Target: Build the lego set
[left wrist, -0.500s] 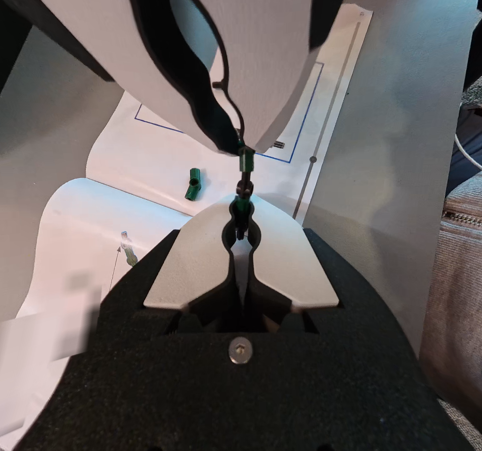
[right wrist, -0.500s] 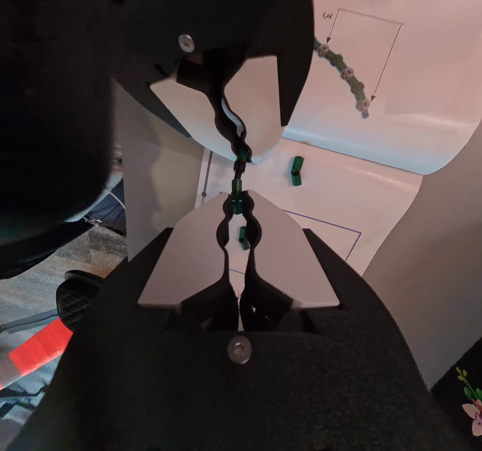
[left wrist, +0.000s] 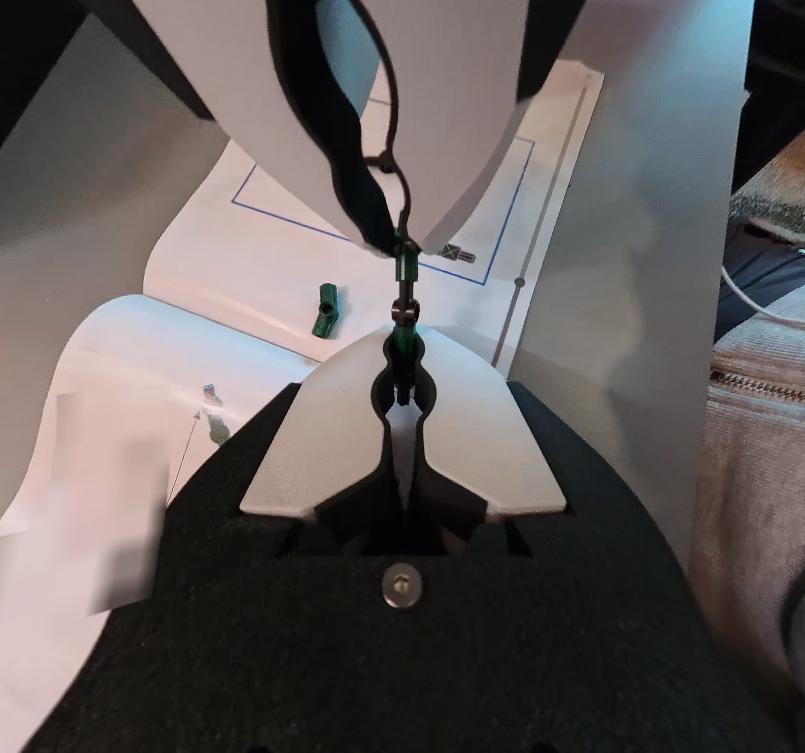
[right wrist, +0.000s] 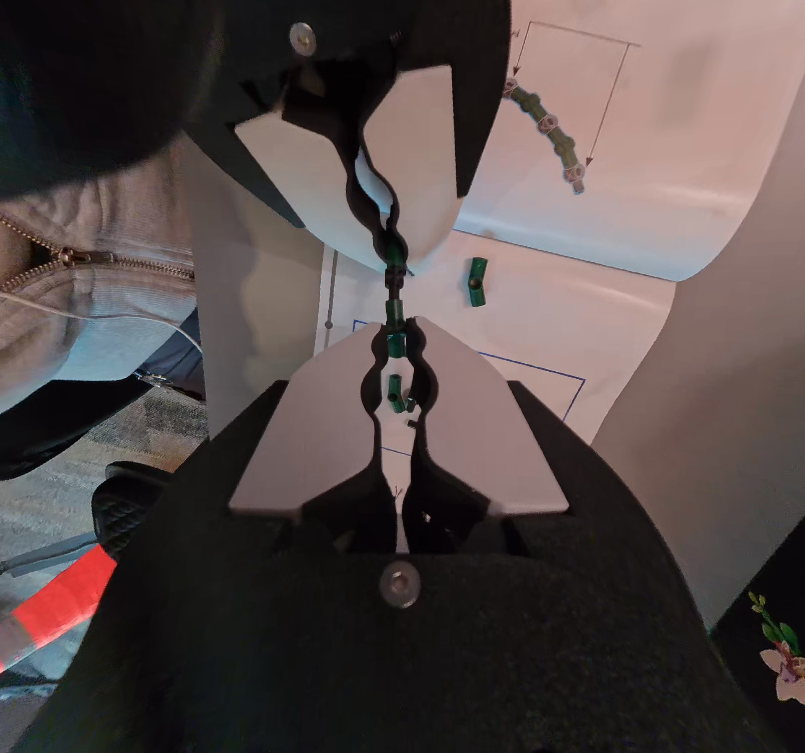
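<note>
You've got the left hand-held gripper point(left wrist: 403, 342) clamped on one green connector point(left wrist: 403, 340) and the right hand-held gripper point(right wrist: 396, 331) on the other point(right wrist: 395, 318), up above the table point(left wrist: 653, 253). Push straight along the black pin point(left wrist: 405, 312), no twisting.

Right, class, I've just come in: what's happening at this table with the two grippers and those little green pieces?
A person is building a Lego stem with two hand-held grippers. The left gripper and the right gripper are each shut on one end of the same short chain of green pieces and black connectors, held in the air between them. One loose green piece lies on the instruction sheet, and more small pieces lie inside its blue outline.
</note>
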{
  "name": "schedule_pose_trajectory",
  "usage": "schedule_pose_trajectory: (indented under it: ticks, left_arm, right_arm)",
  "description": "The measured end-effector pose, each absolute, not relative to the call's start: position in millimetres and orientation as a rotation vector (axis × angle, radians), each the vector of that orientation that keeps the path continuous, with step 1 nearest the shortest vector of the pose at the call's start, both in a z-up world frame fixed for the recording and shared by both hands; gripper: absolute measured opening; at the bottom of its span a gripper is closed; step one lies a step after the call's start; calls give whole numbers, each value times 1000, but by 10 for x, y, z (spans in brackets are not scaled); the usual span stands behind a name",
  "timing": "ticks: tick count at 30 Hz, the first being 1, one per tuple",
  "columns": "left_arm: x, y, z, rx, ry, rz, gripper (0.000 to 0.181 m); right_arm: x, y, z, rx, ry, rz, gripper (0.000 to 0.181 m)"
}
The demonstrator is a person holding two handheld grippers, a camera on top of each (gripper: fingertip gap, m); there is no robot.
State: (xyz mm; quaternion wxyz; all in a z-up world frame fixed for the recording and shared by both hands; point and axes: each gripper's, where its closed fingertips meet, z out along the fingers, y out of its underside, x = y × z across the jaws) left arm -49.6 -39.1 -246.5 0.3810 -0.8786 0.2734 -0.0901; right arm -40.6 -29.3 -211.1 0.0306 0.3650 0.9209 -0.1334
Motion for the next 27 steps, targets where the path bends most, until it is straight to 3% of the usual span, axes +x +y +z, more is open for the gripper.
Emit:
schedule_pose_trajectory:
  ticks: [1, 6, 9, 11, 14, 16, 18, 23, 27]
  left_arm:
    - [-496, -383, -2447, -2231, 689, -239, 2]
    - [-509, -345, -2355, -2173, 647, -255, 2]
    - [-552, -277, -2184, -2062, 549, -304, 2]
    - [-517, -250, -1907, -1882, 472, -443, 2]
    - [-475, -337, -1385, -1559, 365, -708, 2]
    - [-494, -389, -1218, -1449, 323, -797, 2]
    - [-485, -389, -1204, -1435, 312, -826, 2]
    - [-401, -371, -1258, -1465, 350, -823, 2]
    - [-387, -385, -1268, -1472, 370, -825, 2]
  right_arm:
    - [-419, -296, -2092, 1132, 2845, -429, 12]
    - [-467, -243, -1942, 1208, 2891, -515, 34]
    - [-556, -219, -1648, 1359, 2933, -791, 54]
    - [-631, -277, -1324, 1460, 2919, -1267, 64]
    - [-588, -305, -777, 1481, 2644, -2357, 75]
    - [-484, -212, -595, 1474, 2282, -2967, 69]
    - [-452, -293, -620, 1367, 2043, -3173, 63]
    - [-697, -605, -890, 1363, 2277, -2709, 44]
    - [-698, -634, -892, 1288, 2385, -2582, 9]
